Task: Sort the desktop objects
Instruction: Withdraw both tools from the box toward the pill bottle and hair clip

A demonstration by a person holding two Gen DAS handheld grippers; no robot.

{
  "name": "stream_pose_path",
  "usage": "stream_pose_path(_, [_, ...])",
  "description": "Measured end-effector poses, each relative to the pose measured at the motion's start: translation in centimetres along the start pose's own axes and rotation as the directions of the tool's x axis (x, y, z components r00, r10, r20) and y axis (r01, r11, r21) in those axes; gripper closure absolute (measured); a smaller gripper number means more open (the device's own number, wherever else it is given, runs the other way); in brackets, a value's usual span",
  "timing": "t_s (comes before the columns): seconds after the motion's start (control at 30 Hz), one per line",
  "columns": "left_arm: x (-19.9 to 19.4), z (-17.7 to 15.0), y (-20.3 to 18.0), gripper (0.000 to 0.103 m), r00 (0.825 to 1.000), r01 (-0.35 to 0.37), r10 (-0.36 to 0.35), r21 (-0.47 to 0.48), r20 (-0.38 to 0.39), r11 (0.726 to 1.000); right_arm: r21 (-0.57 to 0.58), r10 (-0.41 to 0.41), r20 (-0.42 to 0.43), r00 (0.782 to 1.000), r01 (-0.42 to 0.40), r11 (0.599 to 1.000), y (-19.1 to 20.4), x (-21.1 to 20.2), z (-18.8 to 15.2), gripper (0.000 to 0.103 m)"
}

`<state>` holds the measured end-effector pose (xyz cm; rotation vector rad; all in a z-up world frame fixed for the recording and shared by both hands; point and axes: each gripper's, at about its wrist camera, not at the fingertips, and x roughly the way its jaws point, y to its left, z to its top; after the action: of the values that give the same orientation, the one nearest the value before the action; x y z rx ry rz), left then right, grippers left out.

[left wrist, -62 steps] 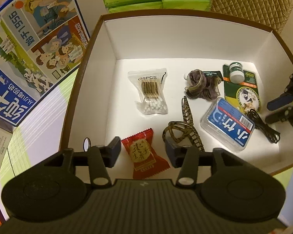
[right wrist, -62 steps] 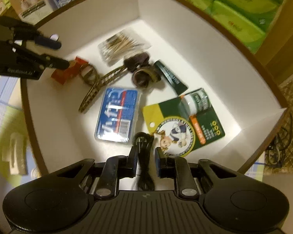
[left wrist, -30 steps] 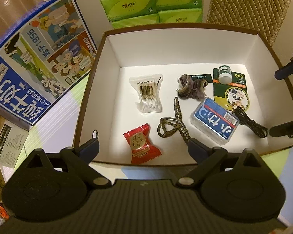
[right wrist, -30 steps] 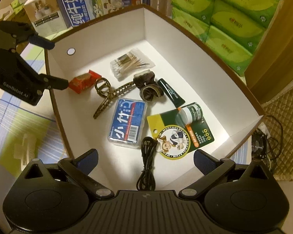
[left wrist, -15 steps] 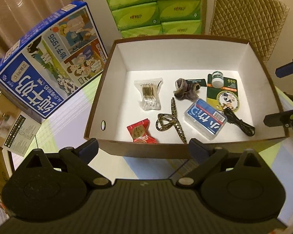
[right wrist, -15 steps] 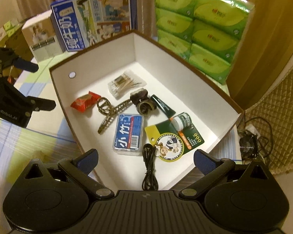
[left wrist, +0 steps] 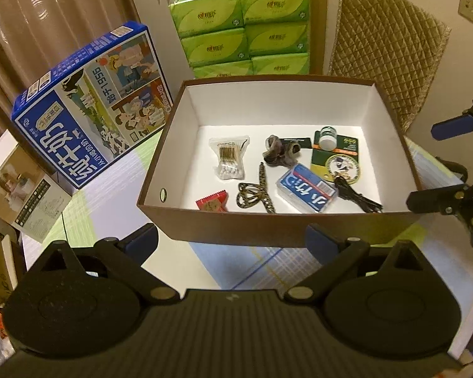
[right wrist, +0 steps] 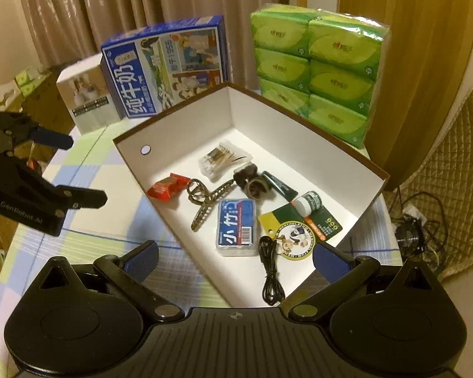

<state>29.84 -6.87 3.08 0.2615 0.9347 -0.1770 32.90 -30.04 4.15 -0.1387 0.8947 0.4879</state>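
Grippers both hang outside the brown box [left wrist: 280, 230], empty, each with its fingers spread wide apart: the left gripper [left wrist: 231, 241] in front of the box's near wall, the right gripper [right wrist: 235, 256] at the box's corner by the black cable [right wrist: 269, 271]. Everything sorted lies on the box's white floor. A cotton swab bag [left wrist: 229, 159] sits toward the box's left side, with a red candy packet [left wrist: 212, 203] against the near wall. A leopard-print hair clip [left wrist: 255, 193] lies mid-floor, a dark scrunchie [left wrist: 279, 151] behind it. A blue floss case [left wrist: 306, 192] rests beside the cable, touching a green carded lip balm [left wrist: 335, 152] toward the right wall. Behind the box stand green tissue packs [left wrist: 246, 25]; left of it, a blue milk carton [left wrist: 88, 107].
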Motion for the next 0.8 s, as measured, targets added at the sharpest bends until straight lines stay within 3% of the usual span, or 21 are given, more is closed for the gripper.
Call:
stream_pose_path(0.37, [-3.9,-4.2,-0.8,0.005,0.998,0.01,-0.005,-0.08,0.057,0.997,0.008,-0.051,0.058,0.997,0.051,0.999,2.4,-2.4,-3.1,0.002])
stream_pose_path(0.8, [-6.7,-8.5,-1.5,0.004,0.997,0.004,0.005,-0.139,0.07,0.99,0.04,-0.002,0.058,0.998,0.0,0.999,4.8,-3.8,-5.7,0.002])
